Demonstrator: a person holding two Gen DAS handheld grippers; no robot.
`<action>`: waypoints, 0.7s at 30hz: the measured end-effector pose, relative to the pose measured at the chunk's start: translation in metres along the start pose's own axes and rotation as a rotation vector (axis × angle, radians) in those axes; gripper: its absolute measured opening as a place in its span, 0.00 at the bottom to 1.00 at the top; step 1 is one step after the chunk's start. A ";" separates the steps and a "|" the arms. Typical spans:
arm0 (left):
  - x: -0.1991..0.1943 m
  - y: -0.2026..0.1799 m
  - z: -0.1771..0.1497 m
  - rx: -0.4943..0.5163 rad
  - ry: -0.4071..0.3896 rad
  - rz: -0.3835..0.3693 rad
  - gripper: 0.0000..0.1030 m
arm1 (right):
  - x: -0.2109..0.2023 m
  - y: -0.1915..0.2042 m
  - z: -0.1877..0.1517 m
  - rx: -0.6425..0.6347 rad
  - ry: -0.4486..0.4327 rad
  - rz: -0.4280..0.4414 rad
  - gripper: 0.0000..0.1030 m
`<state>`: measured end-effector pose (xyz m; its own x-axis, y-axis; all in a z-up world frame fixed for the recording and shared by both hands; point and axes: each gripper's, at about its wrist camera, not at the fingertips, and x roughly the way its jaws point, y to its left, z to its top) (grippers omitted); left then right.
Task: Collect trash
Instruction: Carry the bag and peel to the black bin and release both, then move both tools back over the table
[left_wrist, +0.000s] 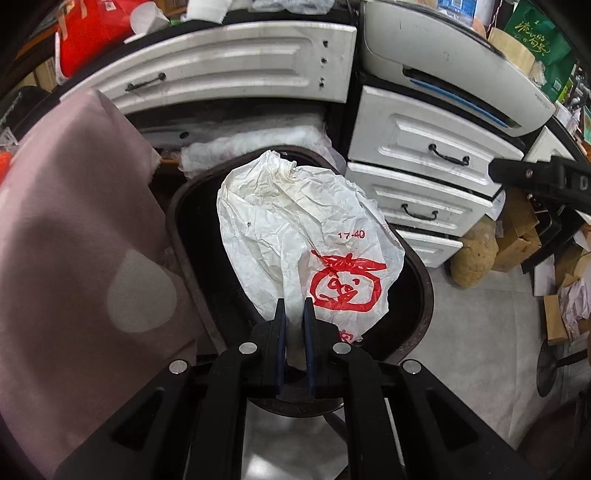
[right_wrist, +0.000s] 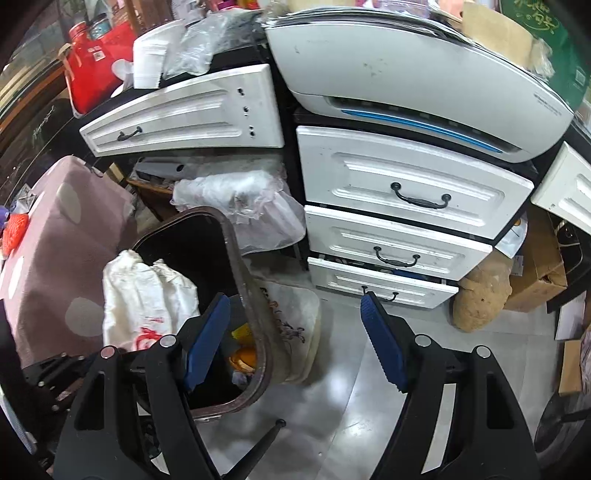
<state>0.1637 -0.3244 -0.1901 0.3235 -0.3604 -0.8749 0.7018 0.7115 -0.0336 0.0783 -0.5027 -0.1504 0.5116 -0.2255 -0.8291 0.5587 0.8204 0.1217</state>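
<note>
Trash bag (left_wrist: 295, 236), white with red print, hangs over the dark bin's (left_wrist: 192, 236) open mouth, pinched at its lower edge by my left fingers (left_wrist: 295, 314). My right fingers (right_wrist: 295, 339) stand apart, empty, above the bin's rim and the floor (right_wrist: 351, 406).

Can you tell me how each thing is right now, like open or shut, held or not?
Left tool: shut on the white bag.
White bag: crumpled, held over the bin's mouth.
Right tool: open, nothing between its pads.
Bin: uncovered, some rubbish inside.
Top drawer: shut.
Bottom drawer: slightly open.
</note>
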 end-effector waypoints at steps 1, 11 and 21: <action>0.003 -0.002 0.000 0.009 0.009 -0.001 0.12 | 0.000 0.002 0.000 -0.002 0.001 0.002 0.71; -0.006 -0.014 -0.005 0.052 -0.041 -0.032 0.85 | -0.008 -0.001 0.003 0.028 -0.019 0.033 0.88; -0.065 -0.027 -0.014 0.098 -0.161 -0.057 0.94 | -0.030 0.006 0.012 0.030 -0.080 0.081 0.91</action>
<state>0.1151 -0.3115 -0.1393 0.3737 -0.4958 -0.7839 0.7779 0.6279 -0.0263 0.0743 -0.4969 -0.1188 0.6057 -0.2015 -0.7698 0.5323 0.8217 0.2038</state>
